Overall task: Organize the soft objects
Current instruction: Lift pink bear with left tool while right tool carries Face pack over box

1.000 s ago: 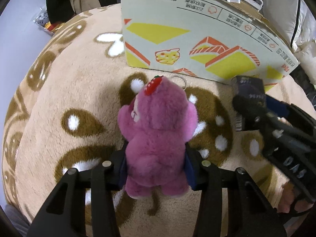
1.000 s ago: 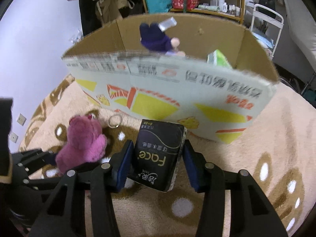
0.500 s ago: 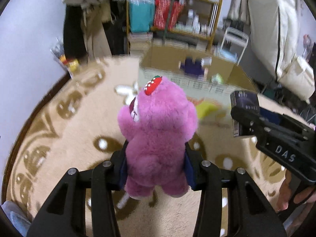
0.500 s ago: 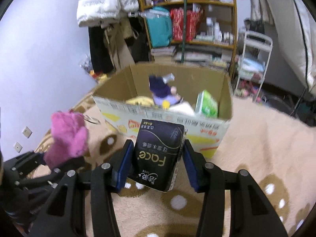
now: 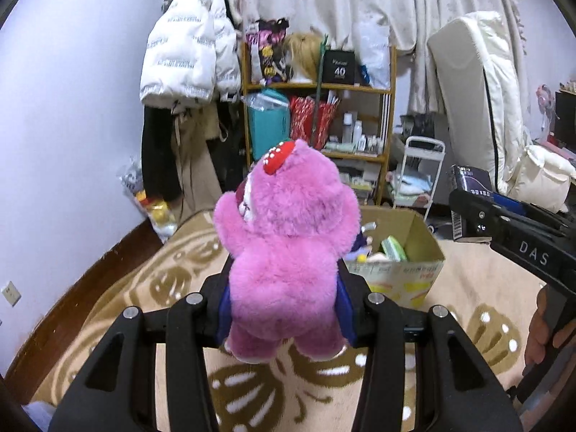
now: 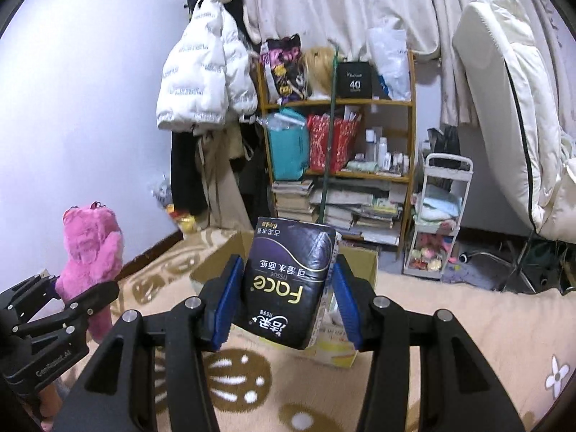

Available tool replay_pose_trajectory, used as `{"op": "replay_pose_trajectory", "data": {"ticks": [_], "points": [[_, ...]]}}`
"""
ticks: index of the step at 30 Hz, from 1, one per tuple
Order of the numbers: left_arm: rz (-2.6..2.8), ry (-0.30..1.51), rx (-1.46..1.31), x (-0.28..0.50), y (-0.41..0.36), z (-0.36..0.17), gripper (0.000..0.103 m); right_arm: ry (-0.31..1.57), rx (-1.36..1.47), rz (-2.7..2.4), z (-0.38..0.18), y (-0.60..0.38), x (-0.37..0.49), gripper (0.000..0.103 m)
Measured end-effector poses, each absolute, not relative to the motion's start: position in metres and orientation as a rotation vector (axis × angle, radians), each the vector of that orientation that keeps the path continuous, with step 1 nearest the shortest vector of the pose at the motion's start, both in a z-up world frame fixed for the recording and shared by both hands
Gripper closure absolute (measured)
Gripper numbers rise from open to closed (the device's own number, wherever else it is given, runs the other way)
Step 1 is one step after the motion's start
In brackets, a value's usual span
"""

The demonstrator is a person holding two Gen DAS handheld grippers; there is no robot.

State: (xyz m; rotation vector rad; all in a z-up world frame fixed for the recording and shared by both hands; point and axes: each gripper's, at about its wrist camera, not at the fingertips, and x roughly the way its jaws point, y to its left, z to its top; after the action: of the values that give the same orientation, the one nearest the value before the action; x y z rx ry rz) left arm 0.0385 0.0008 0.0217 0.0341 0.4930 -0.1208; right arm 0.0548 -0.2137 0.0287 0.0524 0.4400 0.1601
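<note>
Left hand-held gripper (image 5: pixel 284 309) is clamped on the pink plush bear (image 5: pixel 284 252). Right hand-held gripper (image 6: pixel 284 298) squeezes a black tissue pack (image 6: pixel 288 280), both above the cardboard box (image 5: pixel 414 273).

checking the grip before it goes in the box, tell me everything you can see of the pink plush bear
The pink plush bear is fluffy magenta fur with a red, white-dotted strawberry patch on its head and a pale muzzle seen from behind. A metal ring shows at its head in the right wrist view. It stands upright with its back to the left wrist camera, pinched at the lower body between the blue pads of the left gripper, whose jaws are shut on it. It hangs clear above the beige rug, nearer than the cardboard box.
</note>
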Motion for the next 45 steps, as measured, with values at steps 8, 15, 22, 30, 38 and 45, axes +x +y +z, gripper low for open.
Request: {"op": "replay_pose_trajectory", "data": {"ticks": [8,15,22,30,38,45], "points": [[-0.147,0.408,0.071,0.054,-0.013,0.051,0.058,0.4,0.042,0.158,0.044,-0.217,0.069,0.05],[-0.172,0.363,0.101,0.079,-0.028,0.062,0.058,0.38,0.012,0.158,0.046,-0.218,0.093,0.05],[-0.179,0.361,0.113,0.108,-0.04,0.052,0.058,0.398,-0.001,0.147,0.035,-0.224,0.116,0.05],[-0.183,0.415,0.102,0.138,-0.04,0.024,0.057,0.447,0.001,0.133,0.014,-0.232,0.139,0.05],[-0.203,0.481,0.077,0.162,-0.042,0.0,0.057,0.496,0.068,0.164,-0.005,-0.242,0.154,0.05],[-0.219,0.541,0.057,0.178,-0.045,-0.015,0.056,0.552,0.108,0.201,-0.024,-0.244,0.16,0.05]]}}
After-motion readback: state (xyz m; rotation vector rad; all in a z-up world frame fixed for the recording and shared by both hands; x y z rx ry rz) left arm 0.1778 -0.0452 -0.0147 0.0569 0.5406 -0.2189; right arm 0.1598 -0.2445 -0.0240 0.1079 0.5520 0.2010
